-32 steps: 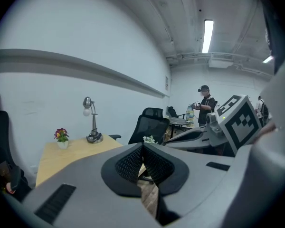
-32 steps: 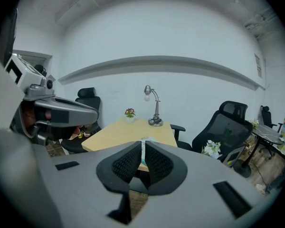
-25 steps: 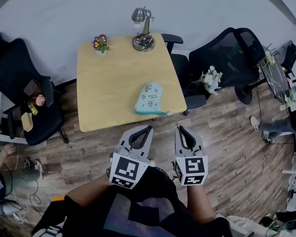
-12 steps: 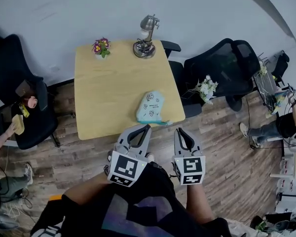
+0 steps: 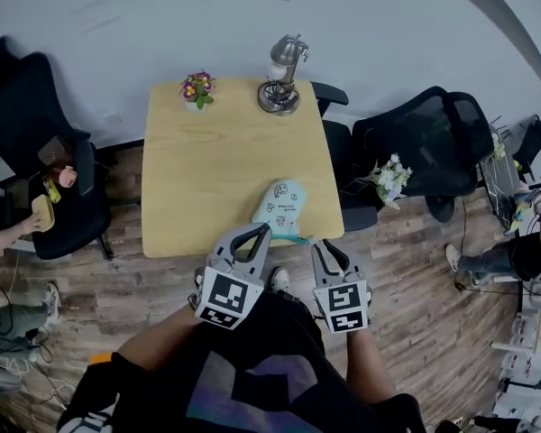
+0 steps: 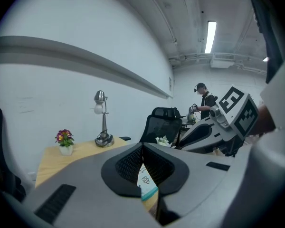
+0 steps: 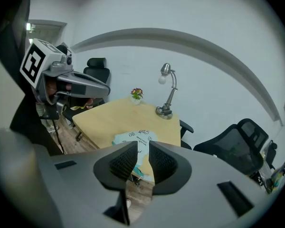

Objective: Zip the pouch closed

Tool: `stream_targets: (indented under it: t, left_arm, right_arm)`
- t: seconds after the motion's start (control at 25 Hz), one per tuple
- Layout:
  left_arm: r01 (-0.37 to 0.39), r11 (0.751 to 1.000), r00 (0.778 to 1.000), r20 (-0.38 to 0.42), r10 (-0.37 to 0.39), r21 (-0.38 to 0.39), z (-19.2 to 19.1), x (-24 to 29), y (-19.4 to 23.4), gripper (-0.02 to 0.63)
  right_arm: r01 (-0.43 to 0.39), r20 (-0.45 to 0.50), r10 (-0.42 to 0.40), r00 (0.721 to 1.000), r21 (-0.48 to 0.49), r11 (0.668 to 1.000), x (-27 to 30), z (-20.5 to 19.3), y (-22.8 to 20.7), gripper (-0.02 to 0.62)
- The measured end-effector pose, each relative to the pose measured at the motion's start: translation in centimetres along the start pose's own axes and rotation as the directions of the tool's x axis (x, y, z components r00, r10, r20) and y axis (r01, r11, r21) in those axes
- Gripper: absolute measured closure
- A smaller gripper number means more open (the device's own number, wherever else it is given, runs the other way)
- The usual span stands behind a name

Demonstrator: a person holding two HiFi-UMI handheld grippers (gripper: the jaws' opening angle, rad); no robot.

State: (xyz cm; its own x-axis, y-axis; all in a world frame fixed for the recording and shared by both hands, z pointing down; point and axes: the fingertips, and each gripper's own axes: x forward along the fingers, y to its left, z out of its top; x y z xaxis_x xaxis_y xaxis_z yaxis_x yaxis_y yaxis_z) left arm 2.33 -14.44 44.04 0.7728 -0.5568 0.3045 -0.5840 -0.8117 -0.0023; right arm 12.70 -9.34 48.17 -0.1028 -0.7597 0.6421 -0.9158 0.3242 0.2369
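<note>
A pale blue printed pouch (image 5: pixel 280 207) lies near the front right edge of the wooden table (image 5: pixel 207 170). It also shows beyond the jaws in the left gripper view (image 6: pixel 147 185) and the right gripper view (image 7: pixel 133 137). My left gripper (image 5: pixel 262 231) hangs at the table's front edge just short of the pouch. Its jaws (image 6: pixel 142 146) meet at the tips with nothing held. My right gripper (image 5: pixel 319 244) is beside it, off the table's corner. Its jaws (image 7: pixel 143 146) are opening, a narrow gap between the pads and nothing in it.
A silver desk lamp (image 5: pixel 282 84) and a small flower pot (image 5: pixel 198 88) stand at the table's far edge. Black office chairs (image 5: pixel 45 179) (image 5: pixel 415 152) flank the table, with white flowers (image 5: pixel 392 174) on the right. A person's hand (image 5: pixel 9 233) shows at far left.
Both grippers have come forward and lower, closer to the table's front edge and the pouch. The right gripper's jaws have parted a little.
</note>
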Motion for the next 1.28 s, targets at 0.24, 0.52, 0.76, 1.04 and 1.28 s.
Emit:
stream_targets:
  t: [0.24, 0.52, 0.76, 1.04, 1.28]
  left_arm:
    - [0.048, 0.997, 0.995, -0.084, -0.052, -0.053, -2.5, 3.7, -2.2, 0.595]
    - [0.036, 0.997, 0.967, -0.249, -0.051, -0.063, -8.2, 6.3, -4.3, 0.594]
    - [0.025, 0.994, 0.939, -0.339, -0.059, -0.103, -11.2, 6.9, -5.4, 0.545]
    - [0.011, 0.994, 0.929, -0.367, -0.050, -0.108, -12.1, 7.4, -5.7, 0.532]
    - [0.012, 0.995, 0.919, -0.390, -0.049, -0.097, -12.4, 7.6, -6.0, 0.532]
  right_arm:
    - [-0.133, -0.072, 0.125, 0.990, -0.110, 0.985, 2.8, -2.8, -1.0, 0.505]
    - [-0.299, -0.191, 0.249, 0.949, -0.306, 0.904, 6.1, -8.0, -0.4, 0.480]
    - [-0.382, -0.286, 0.273, 0.918, -0.460, 0.802, 8.8, -12.2, -0.6, 0.472]
    - [-0.415, -0.330, 0.270, 0.904, -0.535, 0.736, 10.9, -14.3, -0.8, 0.472]
    - [-0.432, -0.357, 0.261, 0.897, -0.584, 0.687, 12.0, -15.6, -0.6, 0.480]
